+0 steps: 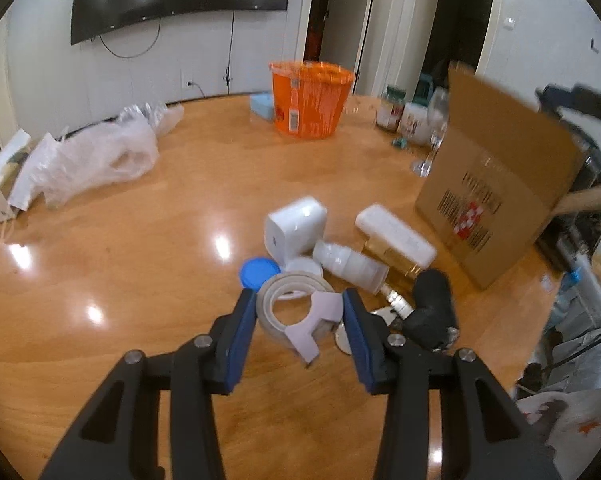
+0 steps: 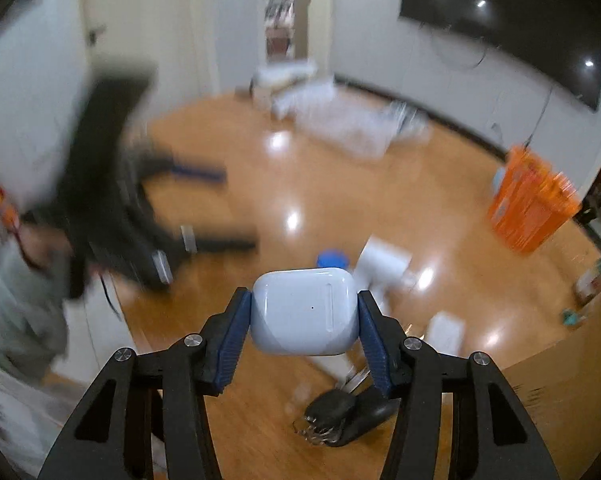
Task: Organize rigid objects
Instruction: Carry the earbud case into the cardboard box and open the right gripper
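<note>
Holding now: the right gripper has its blue pads pressed against both sides of a white earbud case, lifted clear above the wooden table.
Left jaws: the left gripper stands moderately wide around a tape roll with a pale lilac cutter piece; I cannot tell whether the pads touch it or it only lies between them.
Case axis: its broad face looks toward the camera, its long axis runs across the jaws from pad to pad, and the hinge line sits toward the right pad.
Pile: just ahead of the left jaws lie a blue lid, a white cube box, a clear bottle and a white-capped flat bottle; a black key pouch is off the right pad.
Likely destination: the cardboard box stands ahead-right of the left jaws; it appears only as an edge in the right view.
Nearer arm: judging by position, the right one carries the case and should do the drop.
Risk: the right view is blurred, and the case is smooth, so it may slip.
</note>
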Motion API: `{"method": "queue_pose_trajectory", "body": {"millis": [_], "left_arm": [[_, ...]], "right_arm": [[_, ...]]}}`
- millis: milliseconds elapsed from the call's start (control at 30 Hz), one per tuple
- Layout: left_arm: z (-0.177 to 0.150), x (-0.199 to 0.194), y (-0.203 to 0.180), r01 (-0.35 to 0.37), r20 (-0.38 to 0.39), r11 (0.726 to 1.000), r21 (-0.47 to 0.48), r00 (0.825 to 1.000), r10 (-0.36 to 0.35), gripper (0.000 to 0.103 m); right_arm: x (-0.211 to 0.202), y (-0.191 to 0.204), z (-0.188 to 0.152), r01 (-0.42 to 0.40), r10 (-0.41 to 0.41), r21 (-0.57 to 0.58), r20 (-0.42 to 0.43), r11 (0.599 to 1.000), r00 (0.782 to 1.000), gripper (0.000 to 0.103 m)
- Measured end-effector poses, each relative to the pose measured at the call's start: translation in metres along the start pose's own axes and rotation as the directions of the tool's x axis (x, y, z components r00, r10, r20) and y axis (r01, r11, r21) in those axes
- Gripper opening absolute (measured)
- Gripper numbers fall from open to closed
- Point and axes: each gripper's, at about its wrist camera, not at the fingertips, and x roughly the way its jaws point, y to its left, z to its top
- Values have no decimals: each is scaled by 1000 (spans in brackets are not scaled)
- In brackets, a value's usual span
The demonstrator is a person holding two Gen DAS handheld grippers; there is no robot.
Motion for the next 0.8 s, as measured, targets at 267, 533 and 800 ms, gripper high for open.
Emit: {"method": "queue_pose_trajectory", "body": {"millis": [267,533,800], "left_arm": [[49,-73,4,26,91,996,86,995,-34,41],[114,-108,-55,138,118,944,300,976,-181,41],[165,-95,-145,289,22,835,469,941,-338,41]], "right_arm": [[-124,-55,13,189,-220,175,178,966,959,49],[-146,-97,-39,303,-333,297,53,905,942,49],[-139,-124,-59,365,-361,332,-79,870,929,49]]}}
